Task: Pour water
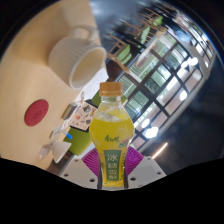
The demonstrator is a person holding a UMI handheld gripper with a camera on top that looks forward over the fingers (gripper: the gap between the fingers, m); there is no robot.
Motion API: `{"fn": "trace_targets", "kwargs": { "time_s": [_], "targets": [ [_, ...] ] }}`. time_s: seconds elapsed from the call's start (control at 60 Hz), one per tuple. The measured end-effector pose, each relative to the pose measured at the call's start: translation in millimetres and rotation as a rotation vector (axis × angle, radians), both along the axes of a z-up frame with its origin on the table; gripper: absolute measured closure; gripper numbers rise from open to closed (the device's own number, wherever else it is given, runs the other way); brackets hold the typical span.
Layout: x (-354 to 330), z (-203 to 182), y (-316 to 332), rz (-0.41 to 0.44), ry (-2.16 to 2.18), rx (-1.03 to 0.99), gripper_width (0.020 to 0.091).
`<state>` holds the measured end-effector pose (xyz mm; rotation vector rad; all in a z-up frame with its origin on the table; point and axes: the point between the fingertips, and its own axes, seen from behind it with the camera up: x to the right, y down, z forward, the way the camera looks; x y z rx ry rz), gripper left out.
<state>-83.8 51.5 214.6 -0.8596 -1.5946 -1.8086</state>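
Gripper (110,172) at bottom center, fingers clenched on the bottle (110,135): purple pads (93,160) hug it on both sides w/ no gap visible, though the right pad is mostly hidden behind the bottle body. Bottle is centered in frame, upright relative to the fingers, orange cap (110,89) on top, yellow-green liquid inside, green/yellow label w/ characters too small to read. Bottle's base is cut off by the dark lower border, so can't see what, if anything, it rests on. The whole scene is tilted hard: beige tabletop (30,75) fills the upper left and left of frame, running diagonal. On it, upper left, a white cup (78,60) w/ wide open mouth; inside not visible, can't tell if it holds anything. Left of the bottle, mid-left edge, a round pink-red object (38,112), unclear what it is. Between that and the bottle, a cluster of small items (70,130), white and green, partly hidden behind the bottle and too small to ID. Right half of frame: dark-framed windows (165,75) w/ bright panes, detail blown out.
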Motion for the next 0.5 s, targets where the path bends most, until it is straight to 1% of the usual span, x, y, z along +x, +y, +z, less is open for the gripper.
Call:
{"fn": "trace_targets", "kwargs": {
  "time_s": [0.017,0.1,0.117,0.133,0.15,0.267,0.283,0.3,0.383,0.4,0.433,0.5],
  "targets": [
    [-1,-3,13,0.003,-0.03,-0.003,0.0816],
    [-7,-18,16,0.003,-0.144,-0.011,0.0817],
    [-8,-18,-1,-0.003,-0.156,-0.012,0.0817],
    [-9,-21,-1,-0.006,-0.16,-0.016,0.0816],
    [-7,-21,17,-0.007,-0.162,-0.026,0.0816],
    [-1,-20,20,-0.028,-0.115,-0.026,0.0814],
    [3,-22,10,-0.027,-0.098,-0.026,0.0815],
    [7,-20,25,-0.026,-0.078,-0.026,0.0814],
    [21,-7,37,-0.016,0.106,-0.008,0.0815],
    [16,-4,16,-0.01,0.174,0.006,0.0816],
    [27,2,35,-0.012,0.311,0.012,0.0816],
    [48,8,39,-0.029,0.69,0.011,0.0817]
  ]
}}
